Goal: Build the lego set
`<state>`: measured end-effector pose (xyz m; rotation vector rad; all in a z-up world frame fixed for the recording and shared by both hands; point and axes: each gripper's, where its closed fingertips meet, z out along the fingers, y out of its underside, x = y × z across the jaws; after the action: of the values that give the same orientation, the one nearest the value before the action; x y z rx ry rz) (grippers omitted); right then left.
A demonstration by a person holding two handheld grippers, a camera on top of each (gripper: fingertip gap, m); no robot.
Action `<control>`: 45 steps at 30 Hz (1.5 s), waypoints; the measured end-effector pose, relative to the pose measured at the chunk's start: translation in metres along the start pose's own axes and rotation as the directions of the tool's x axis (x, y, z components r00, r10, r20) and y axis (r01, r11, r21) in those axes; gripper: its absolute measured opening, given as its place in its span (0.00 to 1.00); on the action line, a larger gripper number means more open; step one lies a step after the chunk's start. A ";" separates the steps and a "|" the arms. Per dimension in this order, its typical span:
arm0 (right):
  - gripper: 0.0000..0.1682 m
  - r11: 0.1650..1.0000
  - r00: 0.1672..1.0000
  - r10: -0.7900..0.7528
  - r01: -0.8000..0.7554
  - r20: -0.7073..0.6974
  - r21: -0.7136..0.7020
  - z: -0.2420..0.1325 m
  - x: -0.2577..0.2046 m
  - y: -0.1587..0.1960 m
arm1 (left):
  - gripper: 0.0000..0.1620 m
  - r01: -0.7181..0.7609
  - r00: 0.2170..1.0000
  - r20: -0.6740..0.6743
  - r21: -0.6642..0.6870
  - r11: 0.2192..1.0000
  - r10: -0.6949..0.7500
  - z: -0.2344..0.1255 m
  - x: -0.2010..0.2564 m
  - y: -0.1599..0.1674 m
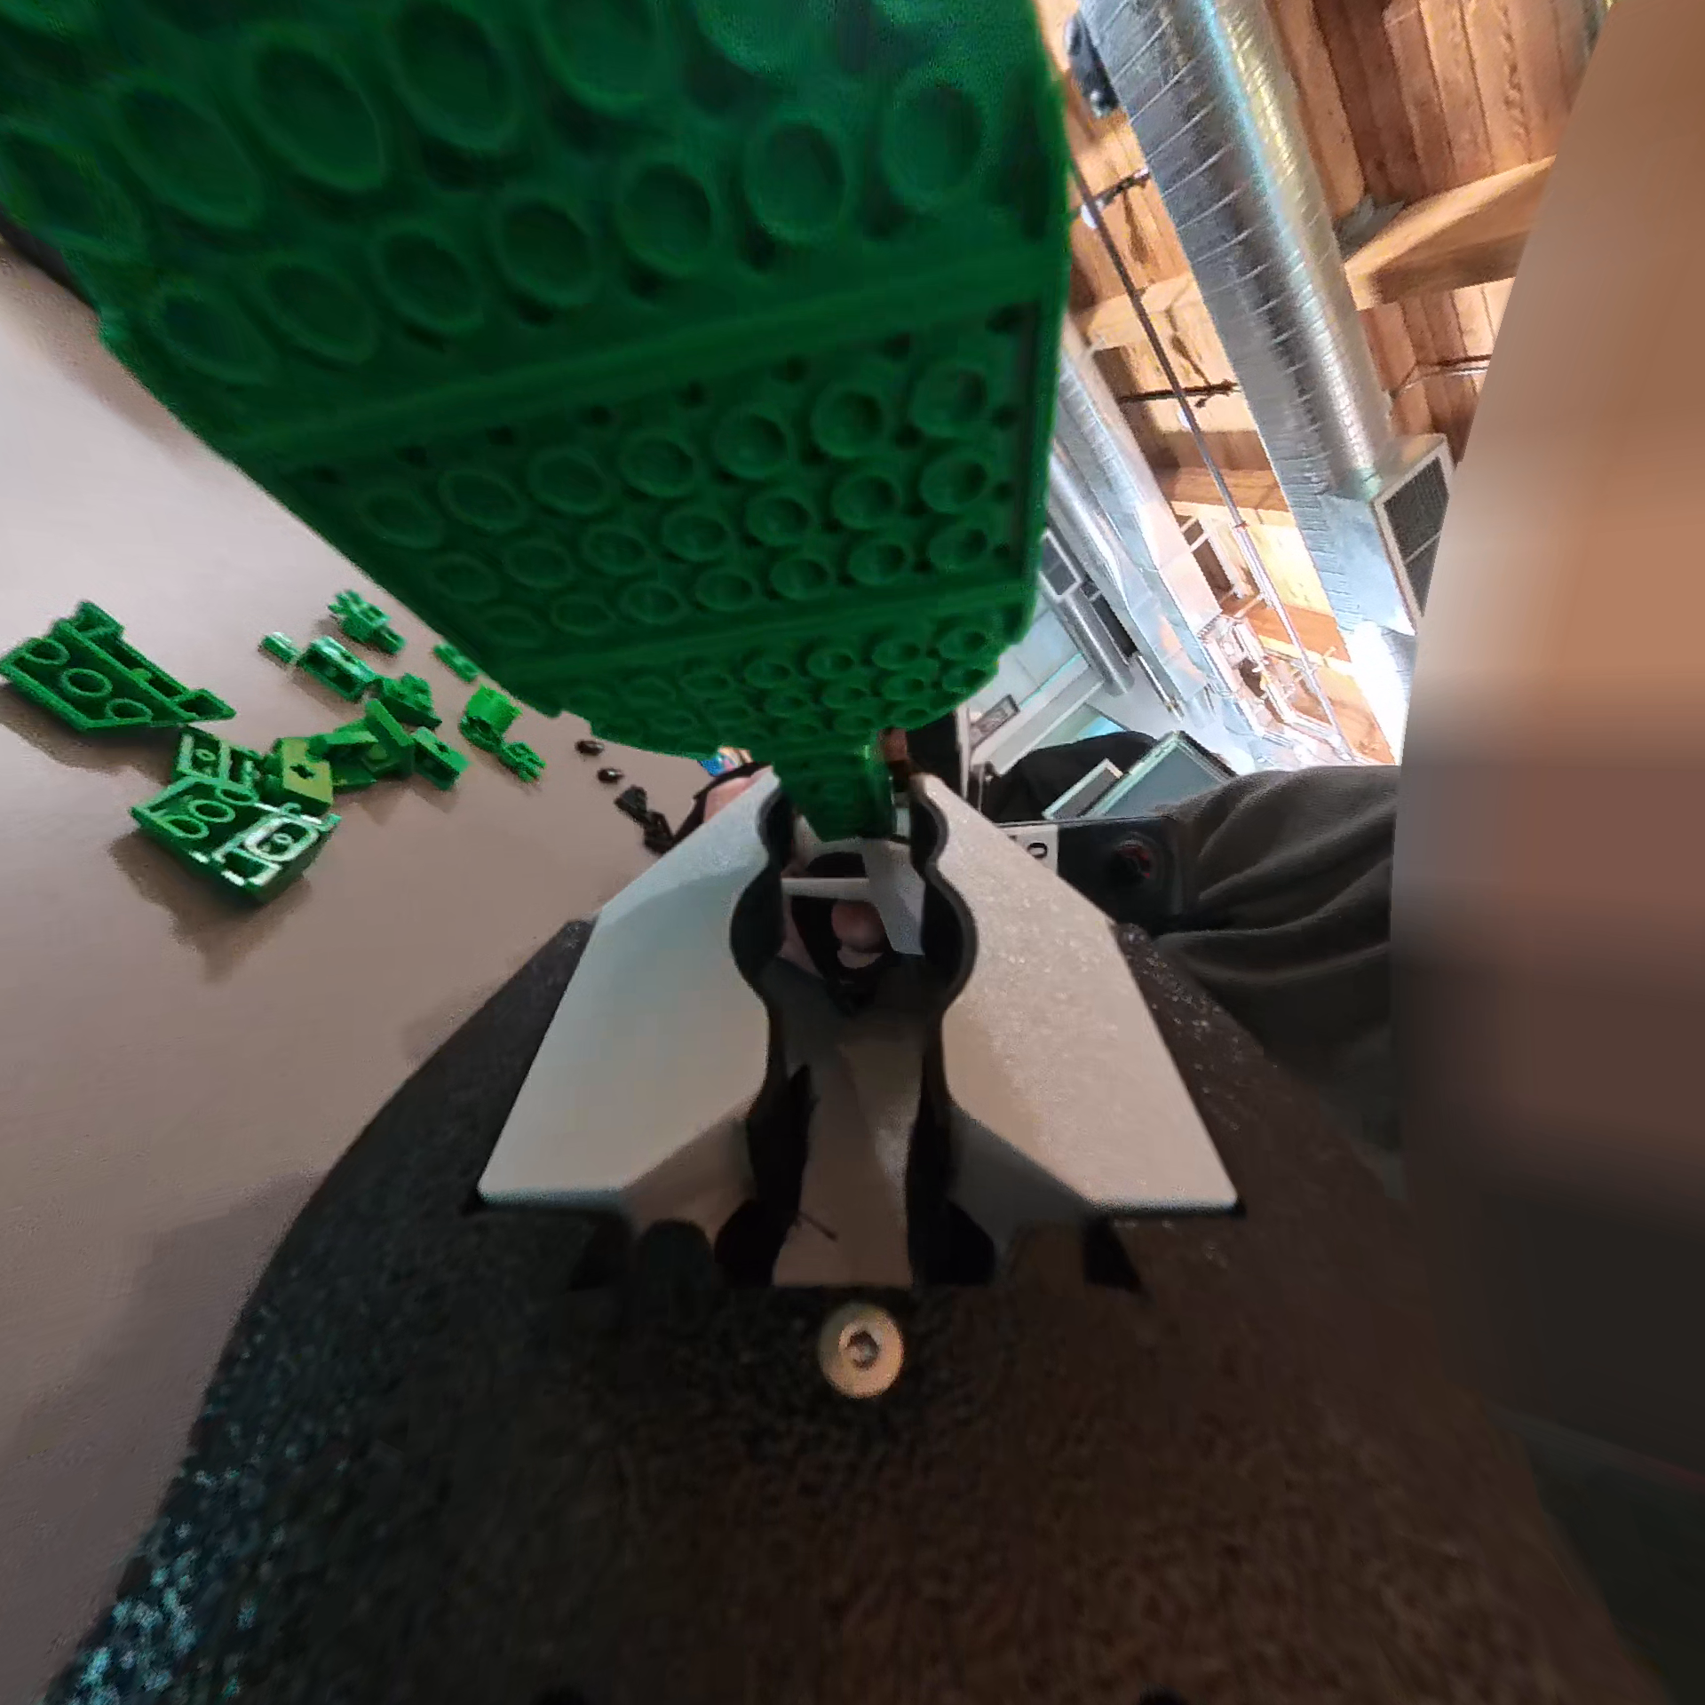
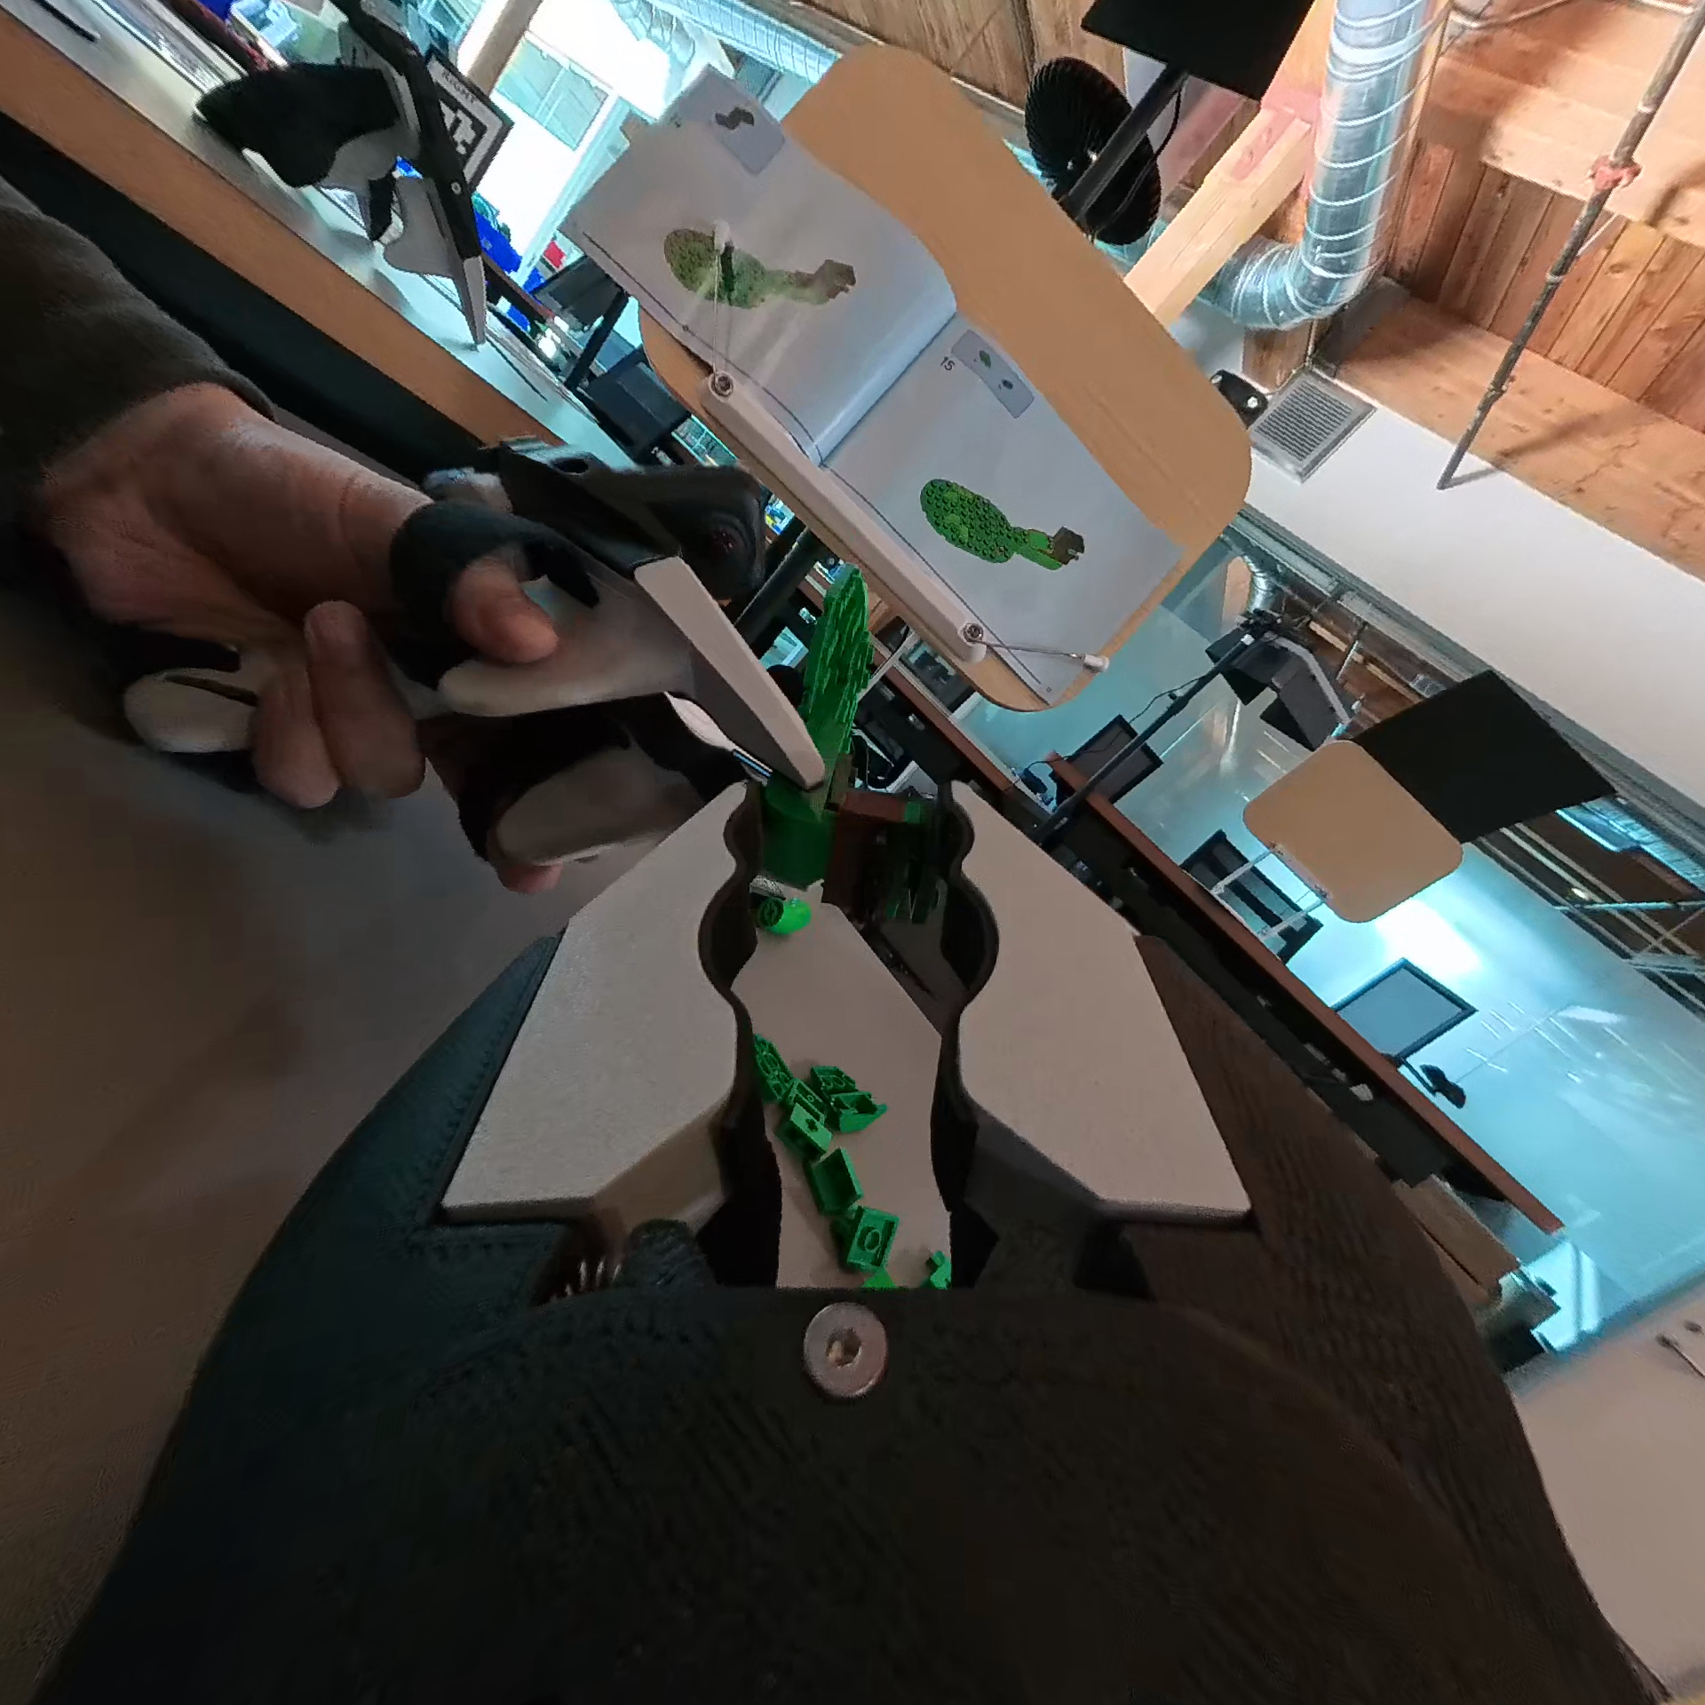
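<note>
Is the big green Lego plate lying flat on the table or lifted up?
Lifted up. The green plate stands on edge above the table, its hollow underside facing the camera, its narrow end pinched in the left gripper.

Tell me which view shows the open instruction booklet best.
The right wrist view. The instruction booklet lies open on a tan stand there, both pages with their green build pictures in plain sight beyond the green plate assembly. The left wrist view shows nothing of the booklet; the plate's underside fills it.
</note>
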<state>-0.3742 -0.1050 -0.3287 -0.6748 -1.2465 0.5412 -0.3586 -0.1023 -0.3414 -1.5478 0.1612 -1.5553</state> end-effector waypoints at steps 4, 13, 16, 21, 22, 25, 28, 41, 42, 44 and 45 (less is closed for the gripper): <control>0.21 1.000 1.000 -0.020 0.020 -0.003 0.013 -0.001 0.000 -0.002 | 0.10 0.023 0.999 -0.021 -0.028 0.999 -0.024 0.001 0.002 0.004; 0.22 0.999 1.000 -0.018 0.018 -0.005 0.033 -0.003 0.001 -0.005 | 0.09 -0.016 1.000 -0.020 -0.031 0.999 0.015 0.001 0.005 0.004; 0.24 0.999 1.000 0.018 -0.018 0.001 0.034 -0.003 0.002 -0.004 | 0.09 -0.003 0.999 -0.036 -0.022 1.000 0.003 0.000 0.006 0.003; 0.25 0.998 0.999 0.043 -0.044 0.031 0.036 -0.003 -0.001 -0.003 | 0.09 -0.001 0.999 -0.041 -0.012 1.000 0.000 -0.001 0.007 0.001; 0.25 0.999 0.999 0.034 -0.036 0.032 0.037 -0.004 -0.001 -0.003 | 0.09 -0.006 0.999 -0.042 -0.006 1.000 0.006 -0.002 0.008 0.001; 0.25 1.000 1.000 0.010 -0.010 0.012 0.027 -0.003 -0.002 -0.005 | 0.09 -0.007 0.999 -0.051 0.013 1.000 0.008 -0.004 0.009 -0.002; 0.25 0.999 1.000 0.027 -0.027 0.009 0.021 -0.002 -0.003 -0.006 | 0.09 -0.013 0.999 -0.043 0.020 1.000 0.013 -0.005 0.008 -0.003; 0.31 0.992 0.991 0.123 -0.124 0.052 0.021 0.001 -0.006 -0.003 | 0.09 0.021 0.999 -0.026 0.028 0.999 -0.021 -0.005 0.003 -0.005; 0.35 0.991 0.989 0.133 -0.134 0.070 0.017 0.002 -0.009 -0.002 | 0.09 0.036 0.999 -0.025 0.035 0.999 -0.035 -0.005 0.002 -0.006; 0.36 0.991 0.988 0.134 -0.135 0.076 0.006 0.003 -0.009 0.001 | 0.09 0.061 0.998 -0.017 0.041 0.997 -0.061 -0.005 -0.001 -0.007; 0.36 0.989 0.986 0.147 -0.147 0.079 -0.002 0.004 -0.009 0.003 | 0.09 0.070 0.998 -0.009 0.044 0.997 -0.070 -0.005 -0.003 -0.008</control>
<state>-0.3803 -0.1083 -0.3364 -0.7518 -1.2750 0.6982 -0.3675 -0.0984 -0.3395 -1.5277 0.0772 -1.6085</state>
